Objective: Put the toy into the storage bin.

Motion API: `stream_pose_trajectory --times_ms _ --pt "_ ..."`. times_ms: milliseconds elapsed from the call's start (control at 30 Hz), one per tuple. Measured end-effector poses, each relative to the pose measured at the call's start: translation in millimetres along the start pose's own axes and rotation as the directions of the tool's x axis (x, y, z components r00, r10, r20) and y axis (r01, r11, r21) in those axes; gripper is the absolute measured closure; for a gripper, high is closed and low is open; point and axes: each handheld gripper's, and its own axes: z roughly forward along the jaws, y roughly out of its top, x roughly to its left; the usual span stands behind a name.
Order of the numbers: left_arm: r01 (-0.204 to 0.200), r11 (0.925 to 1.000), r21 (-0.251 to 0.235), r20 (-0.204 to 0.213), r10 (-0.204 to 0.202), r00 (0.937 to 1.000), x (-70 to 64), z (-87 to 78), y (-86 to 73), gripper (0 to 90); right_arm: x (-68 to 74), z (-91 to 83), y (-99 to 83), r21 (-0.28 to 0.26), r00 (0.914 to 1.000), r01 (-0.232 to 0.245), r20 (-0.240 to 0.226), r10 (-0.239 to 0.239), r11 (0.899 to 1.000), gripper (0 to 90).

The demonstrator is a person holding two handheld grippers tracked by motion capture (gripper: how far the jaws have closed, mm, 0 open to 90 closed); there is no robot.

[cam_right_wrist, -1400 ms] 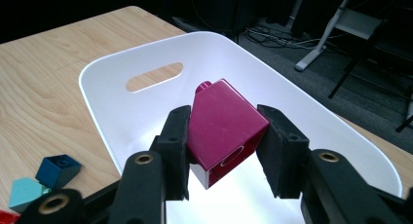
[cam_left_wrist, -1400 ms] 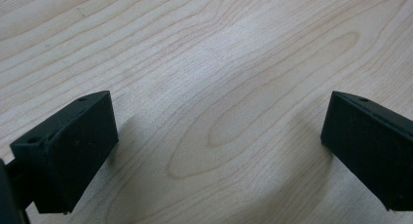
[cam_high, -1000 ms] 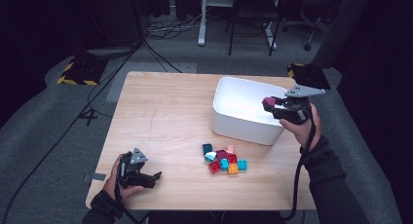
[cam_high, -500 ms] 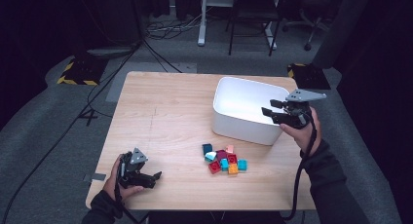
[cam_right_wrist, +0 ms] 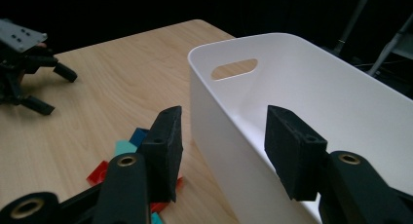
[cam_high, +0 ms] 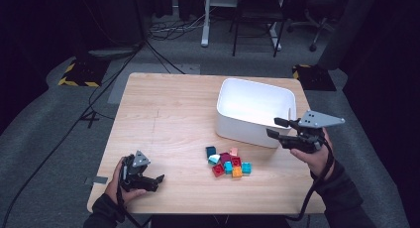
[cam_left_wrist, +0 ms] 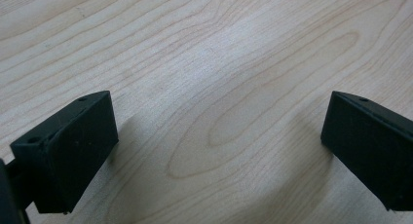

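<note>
Right gripper empty at the bin's rim

We hold its jaws wide apart over the white bin, ready for the bricks clustered nearby; our left gripper rests open, empty, on the table.

My right gripper hangs open at the white bin rim — my left gripper rests open, well apart from the bricks.
</note>
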Motion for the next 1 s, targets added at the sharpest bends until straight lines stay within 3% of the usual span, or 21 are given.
stream_pose_trajectory --times_ms 200,500,667,1000 --pt "-0.001 1.0000 -0.001 0.000 0.001 1.0000 0.0 0.0 0.0 0.2 16.0 2.7 -21.3 0.011 0.9973 0.004 -0.073 -0.003 1.000 47.8" --pt "0.000 1.0000 0.000 -0.001 0.000 1.0000 0.0 0.0 0.0 0.2 27.9 28.3 -59.5 0.109 0.9955 0.029 -0.093 -0.019 0.994 47.9" --pt "0.000 1.0000 0.000 -0.001 0.000 1.0000 0.0 0.0 0.0 0.2 32.8 42.7 -76.9 0.162 0.9941 0.053 -0.102 -0.037 0.985 46.8" --pt "-0.005 1.0000 -0.004 -0.014 0.005 0.9999 0.2 -0.4 0.1 0.2 43.2 72.6 -106.7 0.227 0.9847 0.080 -0.169 -0.042 0.971 40.1"
